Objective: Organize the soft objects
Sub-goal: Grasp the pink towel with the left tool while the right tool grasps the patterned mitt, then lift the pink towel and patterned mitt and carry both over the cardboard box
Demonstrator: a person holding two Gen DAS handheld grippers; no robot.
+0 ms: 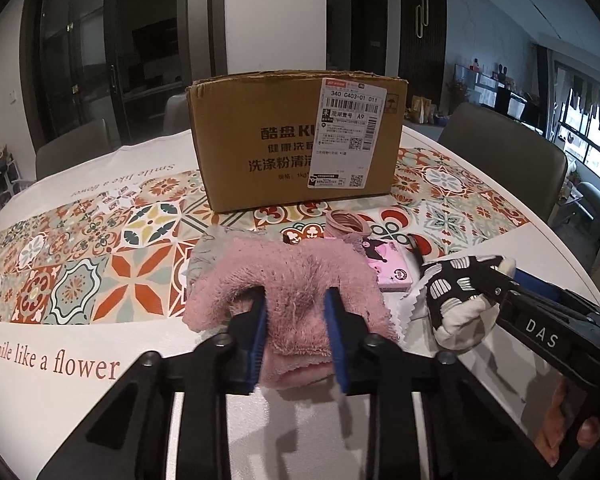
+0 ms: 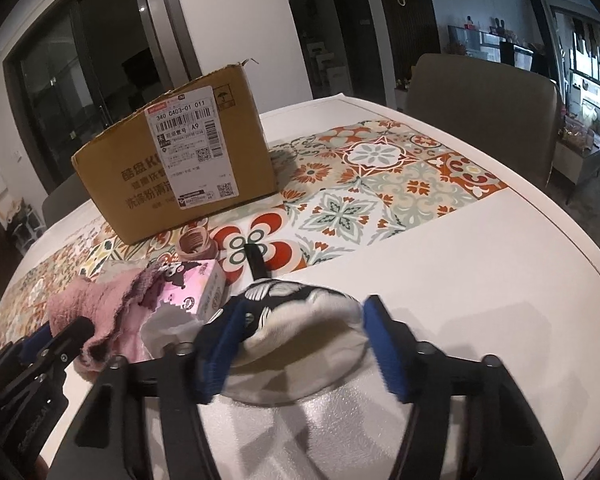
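Your left tongs (image 1: pixel 295 308) were pinching the pink fuzzy cloth (image 1: pixel 288 276), blue pads biting into a bunched fold of it. It looked worn and shaggy, with a ragged pinked edge, and it drooped in a thick lump between the fingers. Whether it was off the surface (image 1: pixel 60 340) or dragging on it, I couldn't tell. From the right wrist view, the same cloth (image 2: pixel 100 304) hung out of the left tongs (image 2: pixel 56 330) at the lower left.

Your right tongs (image 2: pixel 300 320) stood spread around the black-and-white patterned sock (image 2: pixel 300 312). The left pad touched its dark printed part, while the right pad sat at its pale edge, so I couldn't tell if it was really gripped. From the left camera, the sock (image 1: pixel 460 292) looked balled up at the tip of the right tongs (image 1: pixel 488 288), white with black bits and a leafy print.

Around all that: a pink cartoon tissue pack (image 1: pixel 388 268) lay just behind the cloth, with a crinkly white sheet (image 1: pixel 414 304) beside it. A bundle of pinkish hair ties (image 1: pixel 346 222) sat a bit further back. The cardboard box (image 1: pixel 296 140) with a shipping label (image 1: pixel 352 132) stood beyond them on the tiled-pattern tablecloth (image 1: pixel 100 248). Its top flaps looked open. A small black clip (image 2: pixel 256 260) lay just past the sock. A grey-brown chair (image 2: pixel 480 112) stood at the far side.
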